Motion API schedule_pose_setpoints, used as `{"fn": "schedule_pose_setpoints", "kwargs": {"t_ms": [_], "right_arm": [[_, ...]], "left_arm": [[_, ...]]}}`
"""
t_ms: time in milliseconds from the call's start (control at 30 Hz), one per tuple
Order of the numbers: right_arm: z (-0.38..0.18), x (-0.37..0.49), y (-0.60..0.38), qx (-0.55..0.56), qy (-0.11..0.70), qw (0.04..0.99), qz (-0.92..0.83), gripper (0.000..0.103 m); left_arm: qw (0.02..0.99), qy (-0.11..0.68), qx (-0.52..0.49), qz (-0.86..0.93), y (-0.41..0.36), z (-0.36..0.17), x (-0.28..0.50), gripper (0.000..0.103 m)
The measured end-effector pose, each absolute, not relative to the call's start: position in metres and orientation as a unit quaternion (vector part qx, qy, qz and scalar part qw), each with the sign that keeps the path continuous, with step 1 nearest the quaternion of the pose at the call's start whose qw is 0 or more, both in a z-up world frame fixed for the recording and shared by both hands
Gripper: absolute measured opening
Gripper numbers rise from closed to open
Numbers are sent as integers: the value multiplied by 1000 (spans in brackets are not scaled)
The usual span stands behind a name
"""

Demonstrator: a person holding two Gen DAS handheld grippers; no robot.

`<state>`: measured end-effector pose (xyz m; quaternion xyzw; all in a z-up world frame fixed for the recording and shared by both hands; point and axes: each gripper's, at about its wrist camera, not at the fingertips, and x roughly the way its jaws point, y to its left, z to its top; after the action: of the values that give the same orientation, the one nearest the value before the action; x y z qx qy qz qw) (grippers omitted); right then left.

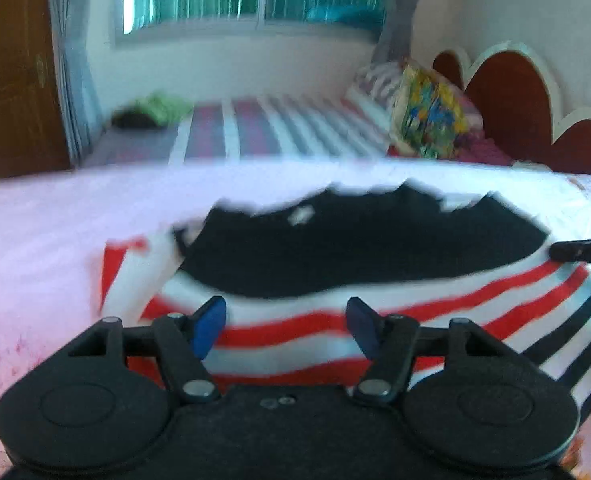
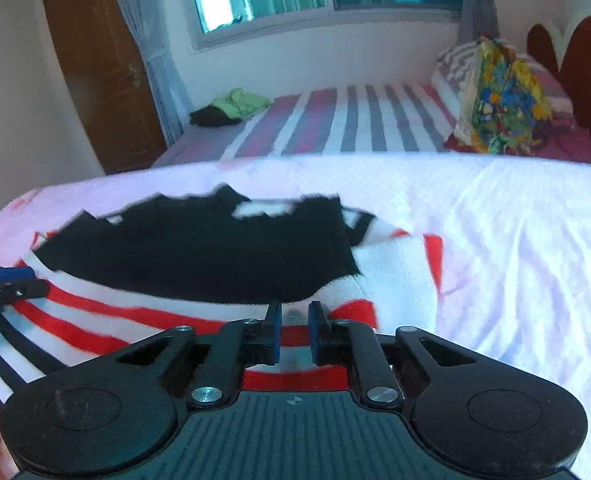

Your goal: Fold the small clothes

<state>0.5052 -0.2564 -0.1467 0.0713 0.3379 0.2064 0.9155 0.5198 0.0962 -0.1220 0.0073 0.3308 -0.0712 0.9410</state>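
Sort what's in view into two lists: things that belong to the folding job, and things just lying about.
Belongs to the job:
- striped garment, red, white and black, spread on the pink sheet
- left gripper, jaws open over it
- right gripper, jaws nearly closed at its edge

Just lying about:
- green clothes on the far bed
- colourful pillow
- wooden door

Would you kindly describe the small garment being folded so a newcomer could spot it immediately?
Find the pale pink bedspread in the foreground. On it, just ahead of both hand-held grippers, lies the striped top. Unlike the plain green clothes on the far striped bed, it has a black upper panel above red, white and dark stripes.
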Motion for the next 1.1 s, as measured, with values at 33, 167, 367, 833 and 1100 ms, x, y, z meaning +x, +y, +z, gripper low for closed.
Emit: {"fn": "schedule_pose_setpoints", "kwargs": {"t_ms": [33, 167, 367, 833, 1100], "right_arm": [[-141, 496, -245, 75, 328, 915, 221, 58], [-137, 474, -198, 29, 332, 904, 266, 60], [-155, 462, -199, -34, 360, 903, 231, 56], [-142, 402, -231, 20, 343, 921, 183, 55], [-165, 380, -275, 23, 375, 920, 112, 50]], "left_arm": [[943, 322, 5, -87, 84, -119, 515, 67], [936, 327, 43, -126, 26, -128, 502, 68], [931, 348, 27, -104, 40, -148, 486, 68], [941, 332, -1, -59, 67, -131, 435, 66], [930, 365, 25, -11, 90, -156, 426, 72]]}}
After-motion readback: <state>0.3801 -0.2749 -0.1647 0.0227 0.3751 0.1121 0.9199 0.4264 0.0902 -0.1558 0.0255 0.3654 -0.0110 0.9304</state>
